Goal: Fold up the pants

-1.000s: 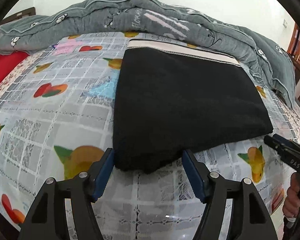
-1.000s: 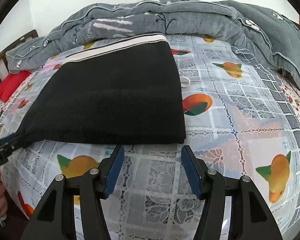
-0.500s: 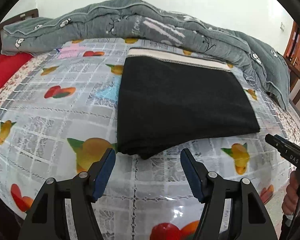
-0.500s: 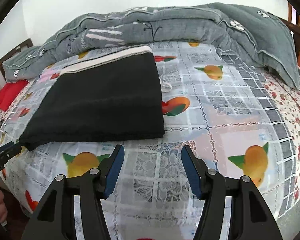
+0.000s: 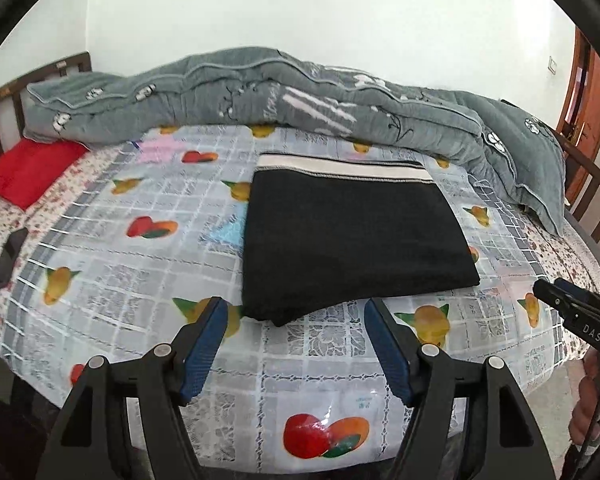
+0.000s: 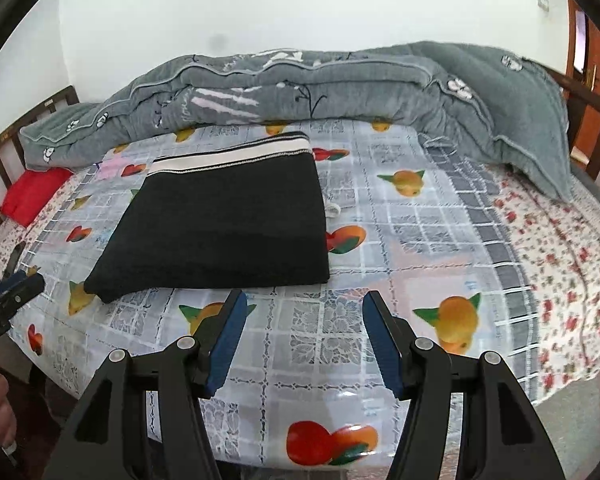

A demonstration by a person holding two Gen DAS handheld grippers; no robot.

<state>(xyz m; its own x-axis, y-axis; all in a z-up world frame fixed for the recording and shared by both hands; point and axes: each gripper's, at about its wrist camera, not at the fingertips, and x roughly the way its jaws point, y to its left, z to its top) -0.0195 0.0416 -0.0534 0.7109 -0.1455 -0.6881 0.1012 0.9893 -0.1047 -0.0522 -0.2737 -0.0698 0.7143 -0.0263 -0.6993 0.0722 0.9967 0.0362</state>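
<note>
My left gripper (image 5: 292, 308) is spread wide with nothing between its blue pads, and my right gripper (image 6: 302, 300) is just as wide and just as empty. The folded black pants (image 5: 352, 240) lie flat on the fruit-print sheet (image 5: 140, 264), ahead of both grippers: their near left corner sits just beyond my left fingertips, and their near edge runs ahead and to the left of my right one, not touching either.

My left camera picks up a dark flat object (image 5: 8, 258) far off to my left at the edge of the bed, which shows only as a sliver in my right view. It also catches my right gripper's tip at the right margin. My right camera instead shows a small white ring-like thing (image 6: 334, 210) lying just beside the pants' right edge, hidden in my left view, plus a long stretch of floral sheet (image 6: 560, 248) off to the right.

Beyond the pants a grey quilt (image 5: 260, 96) is heaped across the far side, with a red pillow (image 5: 32, 168) at far left. Nothing stands between my fingers and the pants.

Compared with a second ago, both grippers have drawn back: the pants' corner then sat between my left fingers, and now it lies clear ahead of them.
</note>
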